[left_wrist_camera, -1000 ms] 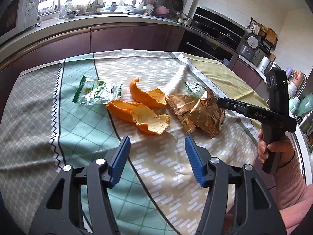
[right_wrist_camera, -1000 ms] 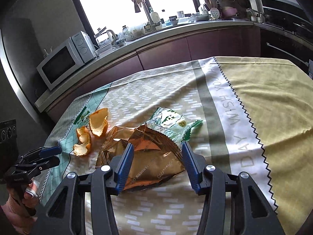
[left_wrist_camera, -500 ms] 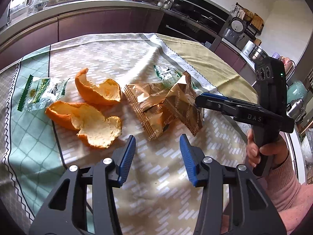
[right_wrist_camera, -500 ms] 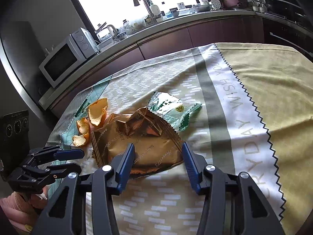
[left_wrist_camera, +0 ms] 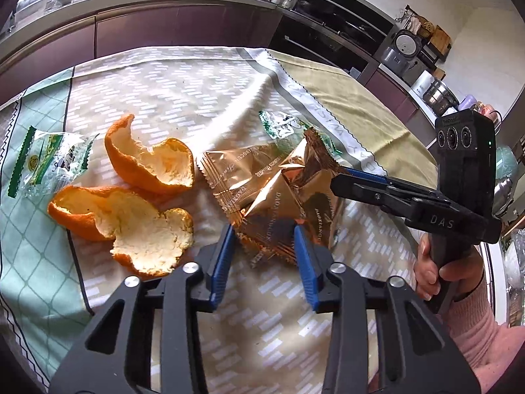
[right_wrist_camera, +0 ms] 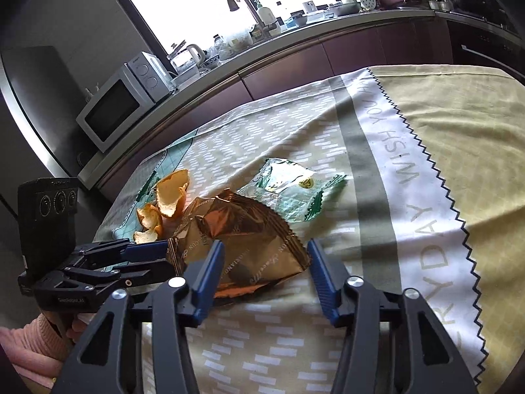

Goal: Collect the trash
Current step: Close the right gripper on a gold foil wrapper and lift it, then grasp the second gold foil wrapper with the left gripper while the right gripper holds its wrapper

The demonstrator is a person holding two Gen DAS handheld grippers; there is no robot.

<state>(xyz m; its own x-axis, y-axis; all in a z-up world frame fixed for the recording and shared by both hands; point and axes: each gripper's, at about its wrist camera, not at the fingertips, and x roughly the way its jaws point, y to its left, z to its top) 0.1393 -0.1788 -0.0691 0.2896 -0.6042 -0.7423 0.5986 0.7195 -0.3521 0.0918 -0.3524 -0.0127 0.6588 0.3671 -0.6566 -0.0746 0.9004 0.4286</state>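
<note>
Gold wrapper is lying between both half-open, closing hand-held grippers, left and right, neither pinching yet; crinkly foil is risking sliding out.

The gold wrappers overlap, so where one ends and the next begins cannot be told; their small print is unreadable. A green wrapper is partly hidden behind them in the left view, and the other is nearly all hidden behind the peel in the right view. Whether the left gripper pads press the foil is unclear. The sleeve is cut by the frame edge. Counter items are too small to identify.
</note>
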